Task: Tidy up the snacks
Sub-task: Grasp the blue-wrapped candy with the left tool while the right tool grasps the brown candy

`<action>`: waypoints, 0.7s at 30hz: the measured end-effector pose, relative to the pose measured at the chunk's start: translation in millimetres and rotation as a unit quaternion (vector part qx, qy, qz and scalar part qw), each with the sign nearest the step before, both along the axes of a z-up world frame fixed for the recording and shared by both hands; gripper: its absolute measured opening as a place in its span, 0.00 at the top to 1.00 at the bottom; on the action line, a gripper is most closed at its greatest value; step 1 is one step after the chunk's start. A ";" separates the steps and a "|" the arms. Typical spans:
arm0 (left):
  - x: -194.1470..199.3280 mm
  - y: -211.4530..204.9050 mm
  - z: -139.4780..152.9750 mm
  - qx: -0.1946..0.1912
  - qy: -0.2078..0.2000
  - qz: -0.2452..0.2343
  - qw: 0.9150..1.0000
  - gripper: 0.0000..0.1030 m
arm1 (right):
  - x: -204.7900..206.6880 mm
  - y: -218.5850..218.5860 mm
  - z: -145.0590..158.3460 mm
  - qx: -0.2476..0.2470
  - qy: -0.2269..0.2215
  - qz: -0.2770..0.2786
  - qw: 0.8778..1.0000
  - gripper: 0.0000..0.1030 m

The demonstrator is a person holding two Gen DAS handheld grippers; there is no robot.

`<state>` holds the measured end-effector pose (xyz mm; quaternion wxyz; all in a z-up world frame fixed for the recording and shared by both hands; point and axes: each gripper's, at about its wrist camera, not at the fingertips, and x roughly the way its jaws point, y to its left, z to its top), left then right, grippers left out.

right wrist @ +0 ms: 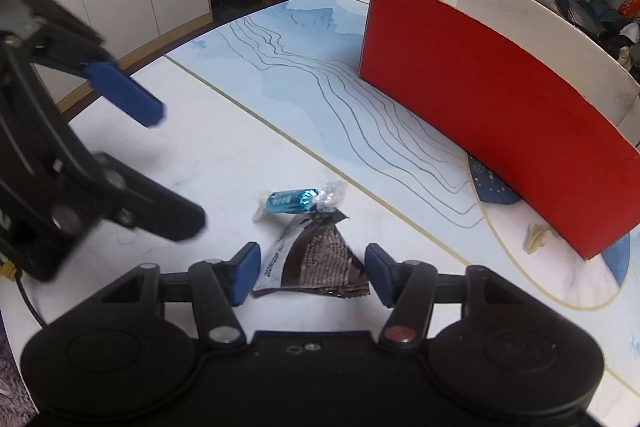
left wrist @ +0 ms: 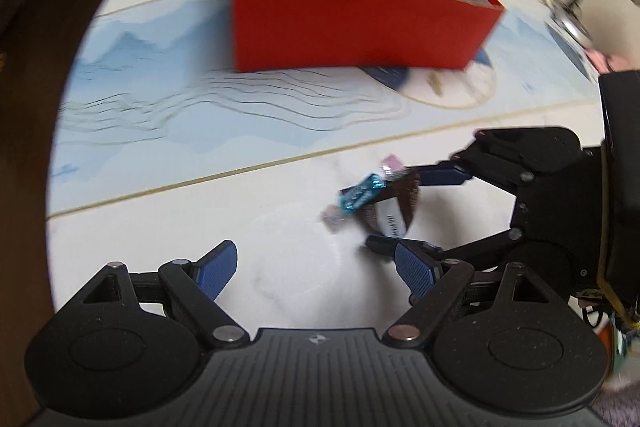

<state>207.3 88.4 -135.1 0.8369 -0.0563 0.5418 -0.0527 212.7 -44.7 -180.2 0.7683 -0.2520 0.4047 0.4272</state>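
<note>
**Right claw around the brown packet, left claw waiting wide**

The right claw [right wrist: 310, 273] stands half open, with the brown triangular snack packet [right wrist: 320, 259] lying between its two blue pads. In the right wrist view there is a narrow gap between each pad and the packet's edge, so I judge that the pads do not yet press on it. The packet lies flat on the white table [right wrist: 200, 167], its wide base toward the claw and its point away, toward the blue wrapped candy [right wrist: 286, 201]. The candy lies just beyond the packet, touching or almost touching its tip, with its long axis across the claw's line.

The left claw [left wrist: 316, 269] is wide open and holds nothing. In the left wrist view both snacks lie ahead of it and to its right, so the right claw is clearly the nearer one to the packet.

The red box [right wrist: 492, 123] stands further back on the table, well apart from both snacks, and already has some snacks inside. The coming move probably needs only a little more closing before lifting toward the box.
</note>
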 end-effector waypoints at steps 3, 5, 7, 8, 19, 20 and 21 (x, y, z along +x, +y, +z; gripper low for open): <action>15.1 -3.1 -5.8 -0.002 0.012 -0.026 1.000 0.16 | 3.4 -1.0 0.5 0.004 0.007 0.005 1.000 0.48; 23.5 -5.1 -7.7 -0.003 0.013 -0.040 0.999 0.17 | 4.4 -2.4 1.0 0.005 0.010 0.010 1.000 0.49; 31.4 -7.2 -9.3 -0.008 0.017 -0.056 0.998 0.17 | 7.1 -3.5 1.2 0.008 0.014 0.013 1.000 0.50; 34.9 -8.8 -10.3 -0.011 0.018 -0.066 0.998 0.21 | 8.0 -4.0 1.6 0.009 0.016 0.015 1.000 0.52; 65.5 -6.3 -25.0 -0.083 0.055 -0.100 0.990 0.60 | 20.5 -11.0 4.8 0.022 0.037 0.029 0.999 0.57; 66.9 -5.0 -25.4 -0.089 0.056 -0.098 0.990 0.63 | 21.5 -13.2 5.3 0.025 0.041 0.028 0.998 0.58; 68.1 -4.0 -26.1 -0.095 0.058 -0.097 0.989 0.64 | 22.7 -14.2 5.8 0.027 0.044 0.028 0.998 0.58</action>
